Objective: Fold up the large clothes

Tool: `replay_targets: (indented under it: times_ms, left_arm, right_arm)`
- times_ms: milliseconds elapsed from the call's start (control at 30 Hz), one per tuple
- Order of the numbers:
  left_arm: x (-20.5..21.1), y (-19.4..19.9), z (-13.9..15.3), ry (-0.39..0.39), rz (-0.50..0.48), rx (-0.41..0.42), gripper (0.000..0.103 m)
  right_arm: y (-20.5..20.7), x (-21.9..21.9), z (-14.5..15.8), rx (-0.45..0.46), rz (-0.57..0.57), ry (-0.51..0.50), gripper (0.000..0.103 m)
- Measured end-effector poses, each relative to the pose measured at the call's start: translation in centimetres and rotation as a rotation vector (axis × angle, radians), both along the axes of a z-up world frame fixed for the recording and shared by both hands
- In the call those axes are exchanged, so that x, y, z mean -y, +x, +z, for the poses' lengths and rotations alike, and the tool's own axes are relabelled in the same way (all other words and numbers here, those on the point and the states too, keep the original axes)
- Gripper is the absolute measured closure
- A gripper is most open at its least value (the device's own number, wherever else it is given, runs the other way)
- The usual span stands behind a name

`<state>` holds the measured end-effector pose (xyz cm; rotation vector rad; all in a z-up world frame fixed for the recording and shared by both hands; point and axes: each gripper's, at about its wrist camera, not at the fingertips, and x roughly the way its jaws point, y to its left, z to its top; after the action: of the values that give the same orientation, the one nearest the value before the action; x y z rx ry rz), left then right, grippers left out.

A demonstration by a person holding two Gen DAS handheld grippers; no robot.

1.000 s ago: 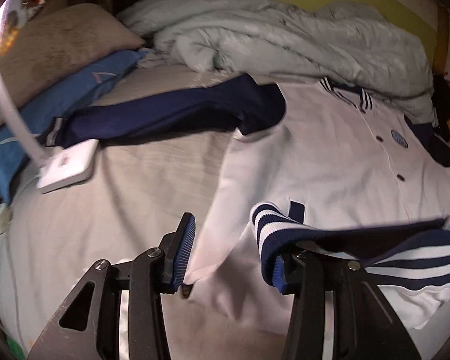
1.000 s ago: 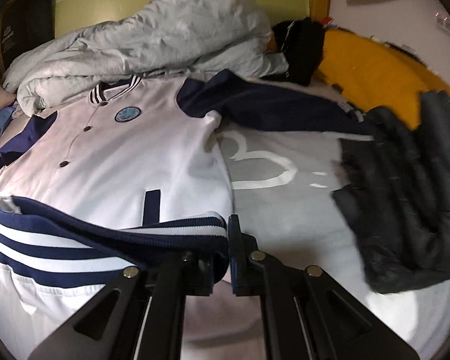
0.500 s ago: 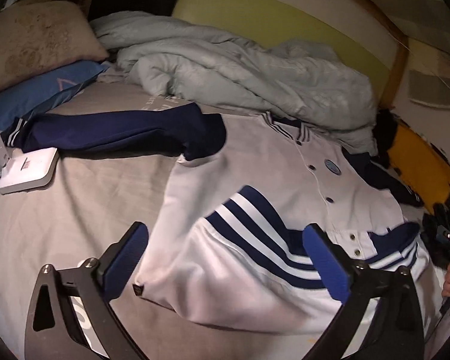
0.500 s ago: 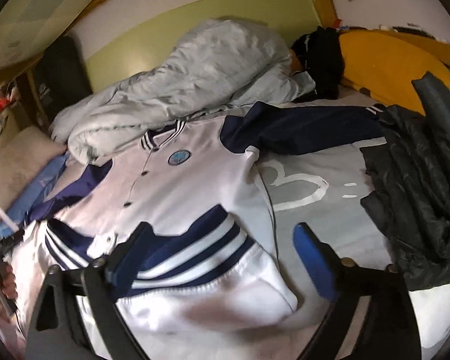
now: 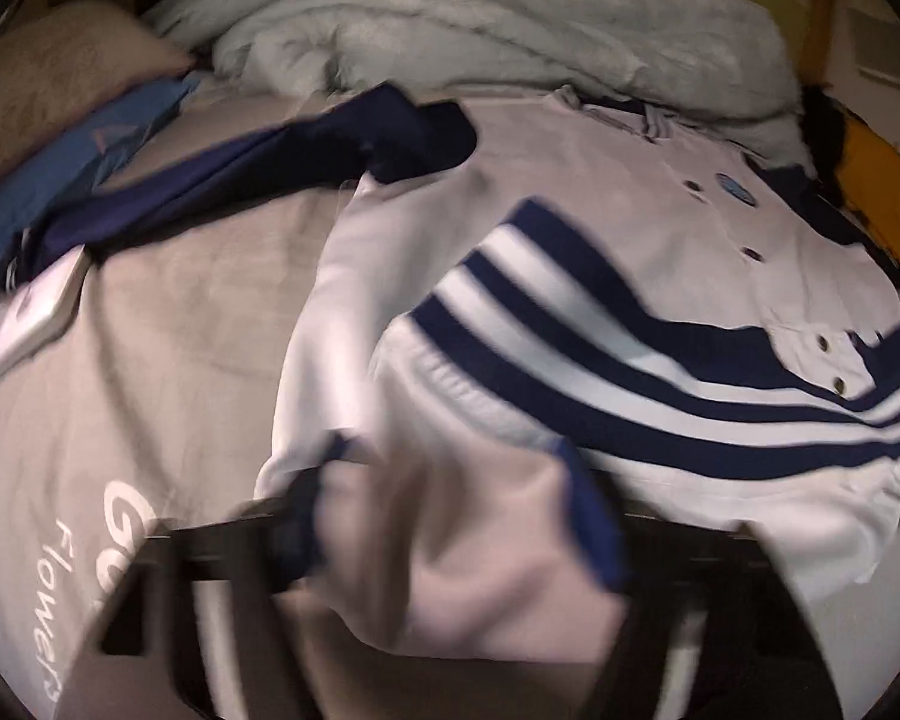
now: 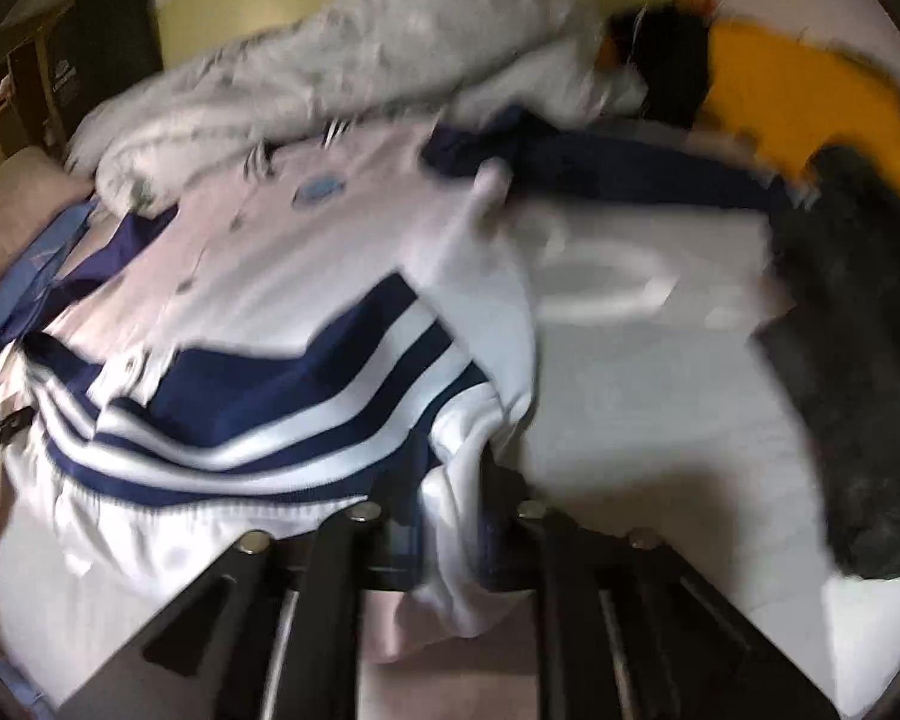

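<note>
Jacket (image 5: 570, 192): varsity jacket flat on bed, striped hem (image 5: 630, 372) folded up toward collar.
L gripper (image 5: 450, 534): jaws just closed on near fold, hem's left end.
R gripper (image 6: 456, 546): just nipped shut on fold, hem's right end.
Axis: fold runs gripper to gripper.

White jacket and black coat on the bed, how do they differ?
The white jacket lies spread out, striped hem folded up; the black coat sits bunched. The white jacket has navy sleeves and stripes; the black coat is plain dark. Both lie on the bed.
</note>
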<state>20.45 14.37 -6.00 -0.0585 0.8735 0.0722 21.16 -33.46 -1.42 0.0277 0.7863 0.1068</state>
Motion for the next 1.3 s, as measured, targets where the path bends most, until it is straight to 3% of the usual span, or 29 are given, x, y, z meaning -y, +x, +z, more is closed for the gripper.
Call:
replay_targets:
  times_ms: [33, 167, 233, 300, 400, 467, 500, 600, 633, 667, 700, 733, 767, 867, 967, 1000, 1033, 1067, 1100, 1133, 1167, 1233, 1300]
  left_arm:
    - [0.5, -0.5, 0.9, 0.01, -0.002, 0.034, 0.092]
    - [0.2, -2.9, 5.1, -0.046, 0.027, 0.182, 0.095]
    - [-0.7, -3.7, 6.2, -0.089, 0.064, 0.204, 0.096]
    - [-1.4, -3.3, 6.1, -0.075, 0.082, 0.186, 0.097]
    - [-1.5, -2.0, 3.8, 0.006, 0.123, 0.112, 0.1]
    - [-1.7, -1.1, 2.3, 0.112, 0.181, 0.078, 0.099]
    - [-1.8, -0.8, 1.7, 0.117, 0.178, 0.069, 0.099]
    - [-2.9, -1.0, 1.5, -0.012, 0.164, 0.042, 0.096]
    - [-3.0, -1.6, 2.0, -0.055, 0.159, 0.06, 0.086]
    - [-3.1, -2.2, 2.7, -0.083, 0.143, 0.073, 0.064]
    - [-3.0, -2.8, 3.3, -0.095, 0.133, 0.084, 0.051]
    - [-3.0, -3.4, 3.7, -0.103, 0.136, 0.095, 0.027]
    - [-3.1, -4.0, 4.0, -0.116, 0.15, 0.101, 0.016]
    - [-3.6, -4.4, 3.3, -0.208, 0.181, 0.03, 0.016]
    - [-4.1, -3.2, -0.1, -0.33, 0.169, -0.12, 0.014]
    - [-3.8, -2.9, -0.6, -0.307, 0.159, -0.125, 0.014]
    - [-3.2, -3.2, -0.3, -0.271, 0.149, -0.102, 0.016]
    - [-2.7, -3.2, -0.2, -0.248, 0.136, -0.095, 0.038]
    - [-2.2, -3.4, 0.0, -0.254, 0.113, -0.078, 0.058]
    - [-1.9, -3.5, 0.1, -0.256, 0.102, -0.063, 0.091]
    - [-1.7, -3.7, 0.6, -0.224, 0.114, -0.043, 0.093]
    - [-1.6, -4.2, 2.3, -0.195, 0.101, 0.001, 0.094]
    - [-2.2, -5.7, 5.3, -0.192, 0.103, 0.097, 0.095]
  right_arm:
    - [-0.5, -0.5, 0.7, 0.059, 0.001, -0.024, 0.094]
    - [-1.5, -1.9, 3.6, 0.215, -0.037, -0.103, 0.095]
    - [-1.4, -1.8, 4.5, 0.249, -0.055, -0.095, 0.095]
    - [-0.6, -1.8, 4.0, 0.234, -0.064, -0.132, 0.095]
    - [1.3, -1.4, 1.8, 0.15, -0.079, -0.168, 0.095]
    - [2.1, -1.0, 0.1, 0.084, -0.108, -0.194, 0.092]
    - [2.4, -0.7, -0.3, 0.061, -0.114, -0.198, 0.091]
    - [1.8, -0.3, 0.5, 0.086, -0.141, -0.185, 0.072]
    - [1.4, -0.2, 1.1, 0.103, -0.146, -0.184, 0.062]
    - [0.9, -0.1, 1.5, 0.116, -0.15, -0.183, 0.05]
    - [0.3, -0.1, 2.0, 0.125, -0.148, -0.173, 0.044]
    - [-0.2, 0.2, 2.4, 0.125, -0.142, -0.148, 0.036]
    - [-0.6, 0.4, 2.6, 0.118, -0.142, -0.12, 0.033]
    - [-1.7, 2.2, 2.4, 0.048, -0.167, 0.02, 0.029]
    - [-1.9, 4.4, 0.8, -0.068, -0.194, 0.182, 0.029]
    - [-1.6, 4.9, 0.2, -0.096, -0.208, 0.221, 0.029]
    - [-1.3, 5.3, -0.5, -0.123, -0.205, 0.257, 0.029]
    - [-0.9, 5.3, -1.2, -0.152, -0.179, 0.294, 0.036]
    - [-0.7, 5.0, -1.6, -0.163, -0.16, 0.297, 0.049]
    - [-0.6, 4.3, -1.7, -0.149, -0.172, 0.243, 0.082]
    - [-0.7, 3.7, -1.4, -0.124, -0.179, 0.197, 0.092]
    - [-1.6, 3.0, 0.0, -0.03, -0.191, 0.177, 0.093]
    - [-3.0, 2.3, 2.4, 0.073, -0.208, 0.107, 0.093]
